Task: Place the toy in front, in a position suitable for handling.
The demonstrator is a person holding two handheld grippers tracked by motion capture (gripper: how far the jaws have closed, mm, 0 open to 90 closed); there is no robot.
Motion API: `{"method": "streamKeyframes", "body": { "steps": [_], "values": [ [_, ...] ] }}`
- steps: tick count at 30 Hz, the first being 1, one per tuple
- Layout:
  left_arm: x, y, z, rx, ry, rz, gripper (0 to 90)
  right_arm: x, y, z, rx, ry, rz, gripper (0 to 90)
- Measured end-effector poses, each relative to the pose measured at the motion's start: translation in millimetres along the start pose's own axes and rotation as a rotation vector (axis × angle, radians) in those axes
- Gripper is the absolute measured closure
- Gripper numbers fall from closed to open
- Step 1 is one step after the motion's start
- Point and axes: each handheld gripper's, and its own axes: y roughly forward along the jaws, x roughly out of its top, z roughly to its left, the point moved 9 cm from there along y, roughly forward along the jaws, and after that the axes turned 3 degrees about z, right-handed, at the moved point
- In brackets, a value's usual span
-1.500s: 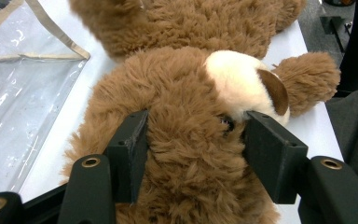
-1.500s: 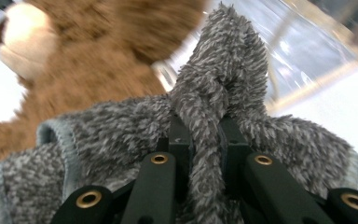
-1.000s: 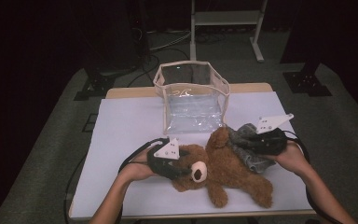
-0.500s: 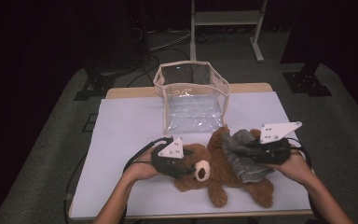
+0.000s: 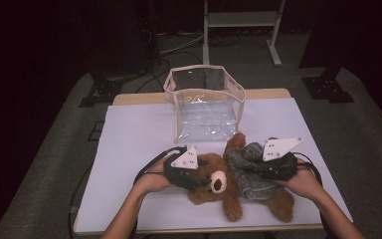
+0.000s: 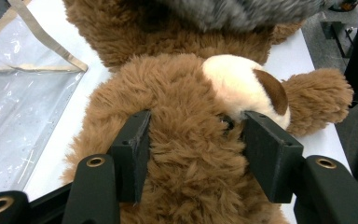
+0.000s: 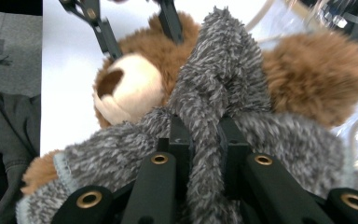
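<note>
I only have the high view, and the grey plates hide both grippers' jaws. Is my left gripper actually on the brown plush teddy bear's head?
Observer: Yes. In the left gripper view, the left gripper has its pads sunk into the fur on both sides of the brown plush teddy bear's head, just behind the cream muzzle.
Operator: And the right one, fur or cloth?
Observer: Cloth. In the right gripper view, the right gripper pinches a raised fold of the fuzzy grey knit sweater, jaws nearly together.
Operator: Any bear fur caught in that pinch?
Observer: Between the jaws I see grey knit; what lies beneath the fold is hidden.
</note>
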Motion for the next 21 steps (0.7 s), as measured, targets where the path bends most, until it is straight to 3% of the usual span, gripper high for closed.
{"method": "streamKeyframes", "body": {
  "steps": [4,8,13,18,21],
  "values": [
    [1.1,0.2,-0.8,0.004,0.007,0.013,43.4,23.7,-1.8,7.4,0.0,-0.036,-0.041,78.8],
    [0.9,-0.1,-1.8,0.004,0.004,0.011,43.4,43.1,19.4,9.8,0.004,-0.081,-0.022,78.7],
    [-0.6,-1.3,-2.3,0.005,0.006,0.005,43.5,26.9,45.1,-7.1,-0.014,-0.041,0.072,78.8],
    [0.3,-0.8,-2.7,0.004,-0.001,-0.002,43.6,7.3,35.2,-28.6,-0.051,0.038,0.084,78.9],
    [1.1,0.2,-3.1,0.004,0.002,-0.001,43.6,10.4,26.3,-28.6,-0.063,0.046,0.064,78.9]
  ]
}}
